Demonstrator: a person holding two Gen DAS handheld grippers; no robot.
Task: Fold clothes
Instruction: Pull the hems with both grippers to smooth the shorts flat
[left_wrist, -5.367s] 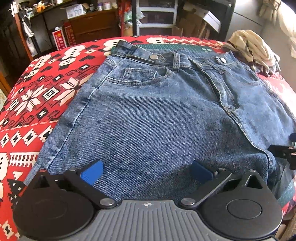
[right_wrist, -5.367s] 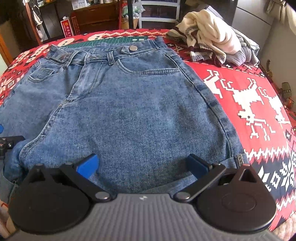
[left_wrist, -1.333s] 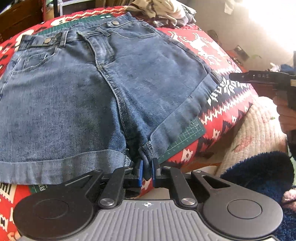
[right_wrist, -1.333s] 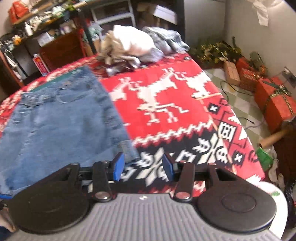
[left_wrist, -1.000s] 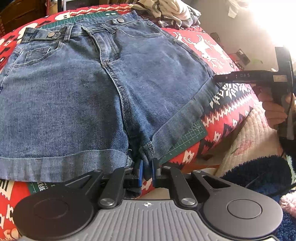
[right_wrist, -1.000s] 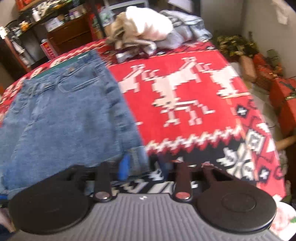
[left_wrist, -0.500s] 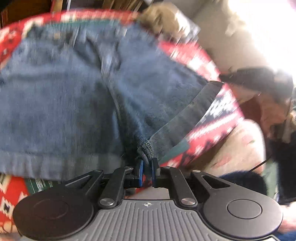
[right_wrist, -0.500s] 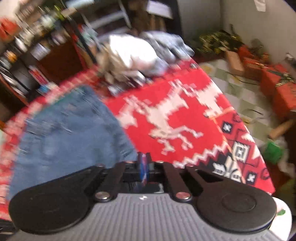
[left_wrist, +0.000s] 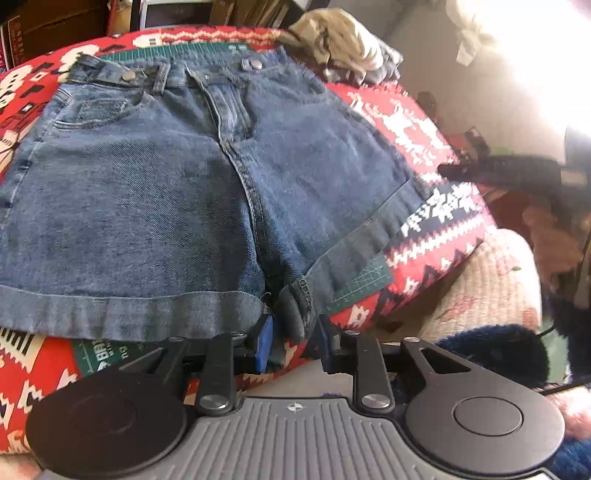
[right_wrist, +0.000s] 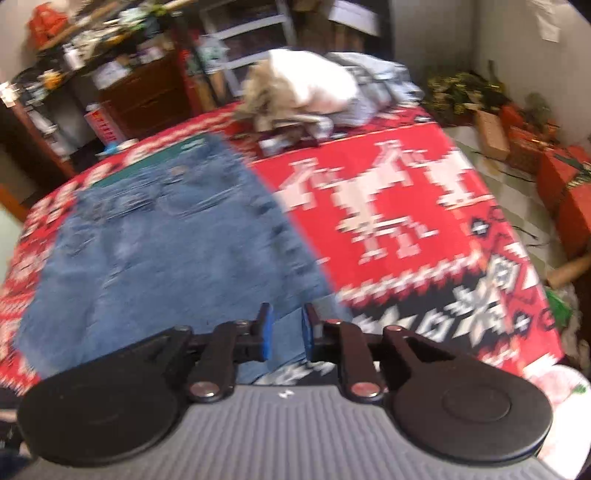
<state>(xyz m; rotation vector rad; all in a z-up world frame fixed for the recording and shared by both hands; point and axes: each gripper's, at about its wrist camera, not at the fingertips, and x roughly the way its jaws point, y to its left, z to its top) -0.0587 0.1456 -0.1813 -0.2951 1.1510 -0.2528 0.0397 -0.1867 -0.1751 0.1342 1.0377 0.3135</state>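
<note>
Blue denim shorts (left_wrist: 184, 184) lie flat, front up, on a red patterned blanket (left_wrist: 436, 236), waistband at the far side. My left gripper (left_wrist: 294, 341) stands open at the crotch, with the inner cuff corner (left_wrist: 301, 295) loose between its blue pads. The right wrist view is blurred: my right gripper (right_wrist: 285, 330) is open around the outer cuff of the right leg (right_wrist: 291, 332), the shorts (right_wrist: 166, 251) spreading to its left. From the left wrist view the right gripper (left_wrist: 498, 170) is a dark blur beyond that cuff, with a hand (left_wrist: 550, 229) behind it.
A green cutting mat (left_wrist: 354, 280) shows under the shorts. A heap of unfolded clothes (right_wrist: 306, 88) sits at the blanket's far side. Shelves and a wooden cabinet (right_wrist: 147, 92) stand behind, wrapped boxes (right_wrist: 565, 184) on the floor at right, a pale fuzzy rug (left_wrist: 480, 295) below the bed edge.
Half a second ago both grippers were shut on the hem and the right leg's cuff was lifted. Now both have opened and the cuff lies back down on the blanket.
</note>
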